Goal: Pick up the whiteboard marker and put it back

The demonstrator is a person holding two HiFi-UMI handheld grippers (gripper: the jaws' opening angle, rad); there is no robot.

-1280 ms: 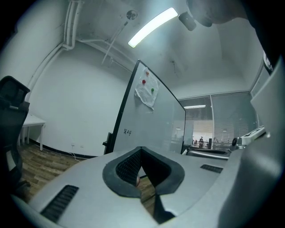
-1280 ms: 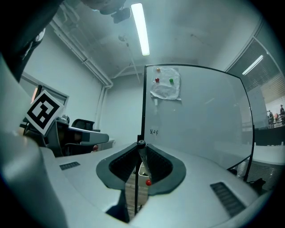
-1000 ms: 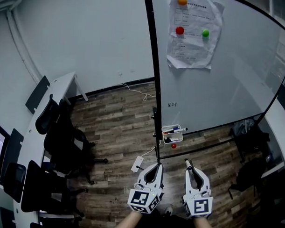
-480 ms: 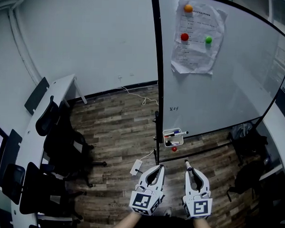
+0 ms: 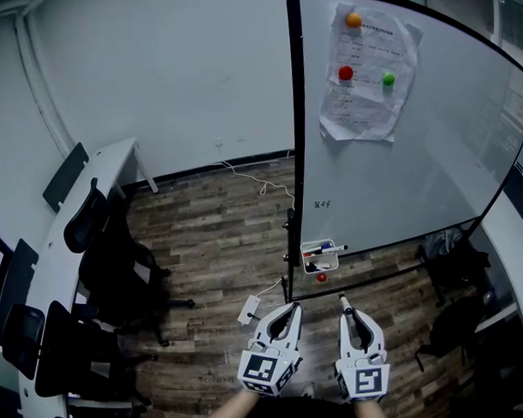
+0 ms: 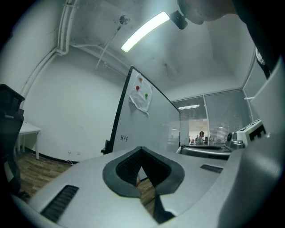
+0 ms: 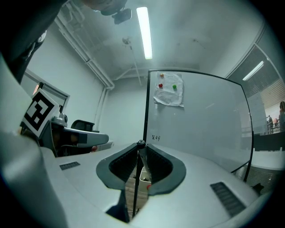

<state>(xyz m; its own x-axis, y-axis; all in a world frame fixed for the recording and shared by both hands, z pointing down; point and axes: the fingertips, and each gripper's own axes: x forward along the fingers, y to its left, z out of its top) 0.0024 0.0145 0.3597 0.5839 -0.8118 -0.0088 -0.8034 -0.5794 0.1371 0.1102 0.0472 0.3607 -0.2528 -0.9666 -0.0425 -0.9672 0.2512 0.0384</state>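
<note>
Setting: office room with a wood-plank floor (image 5: pixel 209 236), a pale wall, and a whiteboard (image 5: pixel 435 150) in a black frame standing ahead.
Right hand-held gripper (image 5: pixel 346 308): pinches the whiteboard marker (image 5: pixel 344 298), whose dark end pokes out past the jaw tips. It points level toward the foot of the board.
Left hand-held gripper (image 5: pixel 289 309): jaws pressed together with nothing between them, carried just beside the right one.
Marker tray (image 5: pixel 313 262): small white holder low on the board, near its left frame. Other markers lie across it. It sits ahead of the held marker and apart from it.
Red magnet (image 5: pixel 322 277): just below the tray.
Paper sheet (image 5: pixel 364 87): high on the board, under orange, red and green magnets.
Power adapter (image 5: pixel 249 309): white, on the floor near the left hand-held gripper.
Chairs (image 5: pixel 114 259): black, at the left, beside a white counter (image 5: pixel 68 240).
Step in hand (judged): carrying the marker to the tray; it is not yet put back.
Doing it well (judged): keep the grip firm, bring the marker in over the tray's open top, lay it parallel to the markers already there, and release only once it rests inside. Keep the idle left jaws off the board frame.
Change from the earlier frames: board, paper and tray sit further right and a little lower in the head view, so the tray reads slightly nearer. Both hand-held grippers keep their places in that view, and the grip is unchanged.
</note>
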